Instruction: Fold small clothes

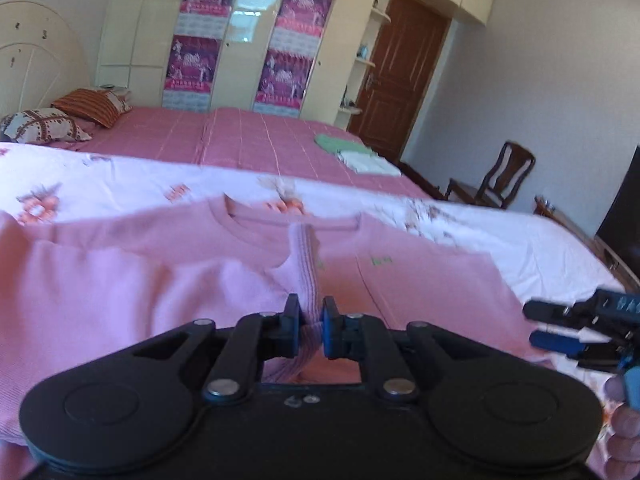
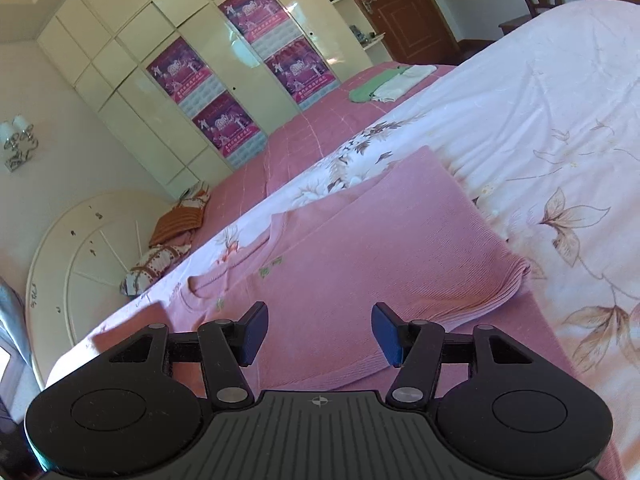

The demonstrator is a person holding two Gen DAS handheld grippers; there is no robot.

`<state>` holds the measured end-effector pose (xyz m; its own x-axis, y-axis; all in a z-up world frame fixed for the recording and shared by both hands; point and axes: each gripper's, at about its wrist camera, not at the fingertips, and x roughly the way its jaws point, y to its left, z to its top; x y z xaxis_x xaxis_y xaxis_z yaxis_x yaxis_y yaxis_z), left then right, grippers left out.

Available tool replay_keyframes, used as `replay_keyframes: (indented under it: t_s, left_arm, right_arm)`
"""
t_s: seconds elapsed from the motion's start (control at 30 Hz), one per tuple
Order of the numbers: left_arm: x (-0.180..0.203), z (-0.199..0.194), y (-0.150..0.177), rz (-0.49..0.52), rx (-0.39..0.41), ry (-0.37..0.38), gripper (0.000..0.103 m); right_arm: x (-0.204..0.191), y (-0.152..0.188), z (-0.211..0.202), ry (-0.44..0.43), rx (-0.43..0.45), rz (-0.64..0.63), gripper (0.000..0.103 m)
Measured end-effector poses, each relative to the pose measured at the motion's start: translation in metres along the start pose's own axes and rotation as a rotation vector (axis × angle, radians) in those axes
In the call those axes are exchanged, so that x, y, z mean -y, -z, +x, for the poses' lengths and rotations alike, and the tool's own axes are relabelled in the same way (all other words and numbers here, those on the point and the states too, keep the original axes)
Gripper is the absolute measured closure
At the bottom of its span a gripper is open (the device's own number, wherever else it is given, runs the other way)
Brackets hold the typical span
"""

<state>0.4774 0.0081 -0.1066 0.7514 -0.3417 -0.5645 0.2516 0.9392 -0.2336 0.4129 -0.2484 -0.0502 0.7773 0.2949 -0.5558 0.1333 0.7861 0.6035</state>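
A small pink knit sweater (image 1: 140, 280) lies on the white floral bedspread (image 1: 120, 176), neckline away from me. My left gripper (image 1: 311, 312) is shut on a ribbed cuff of the sweater's sleeve (image 1: 306, 264), held over the chest. My right gripper (image 2: 319, 330) is open and empty, hovering just above the sweater (image 2: 360, 248) near its folded right side. The right gripper also shows in the left wrist view (image 1: 552, 326) at the sweater's right edge, jaws apart.
A pink checked blanket (image 1: 248, 140) covers the far half of the bed, with folded green and white clothes (image 1: 352, 152) on it. Pillows (image 1: 60, 120) lie by the headboard. A wardrobe, a door and a wooden chair (image 1: 500, 180) stand beyond the bed.
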Motion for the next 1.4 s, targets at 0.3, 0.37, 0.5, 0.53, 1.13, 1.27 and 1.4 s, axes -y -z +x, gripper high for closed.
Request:
replay_keyframes:
  t_s: [0.3, 0.37, 0.5, 0.53, 1.13, 1.27, 1.4]
  left_arm:
    - [0.019, -0.042, 0.019, 0.171, 0.077, -0.146, 0.021]
    - [-0.004, -0.074, 0.025, 0.114, 0.115, -0.217, 0.022]
    - [-0.066, -0.119, 0.052, 0.017, 0.115, -0.394, 0.025]
    - [-0.081, -0.123, 0.057, -0.012, 0.084, -0.419, 0.030]
    - [-0.131, -0.094, 0.054, -0.036, 0.002, -0.396, 0.072]
    - [-0.130, -0.089, 0.052, -0.011, -0.020, -0.390, 0.080]
    - [-0.139, -0.086, 0.051, -0.040, -0.035, -0.371, 0.081]
  right_arm:
    - [0.001, -0.003, 0.013, -0.131, -0.110, 0.061, 0.045]
    - [-0.010, 0.003, 0.026, -0.187, -0.165, 0.054, 0.045]
    - [-0.036, 0.018, 0.051, -0.262, -0.247, 0.025, 0.045]
    - [-0.042, 0.022, 0.059, -0.265, -0.264, 0.011, 0.045]
    - [-0.070, -0.006, 0.039, -0.056, -0.109, -0.334, 0.098]
    - [-0.052, 0.005, 0.038, -0.047, -0.115, -0.319, 0.098]
    - [-0.042, 0.008, 0.040, -0.025, -0.130, -0.296, 0.098]
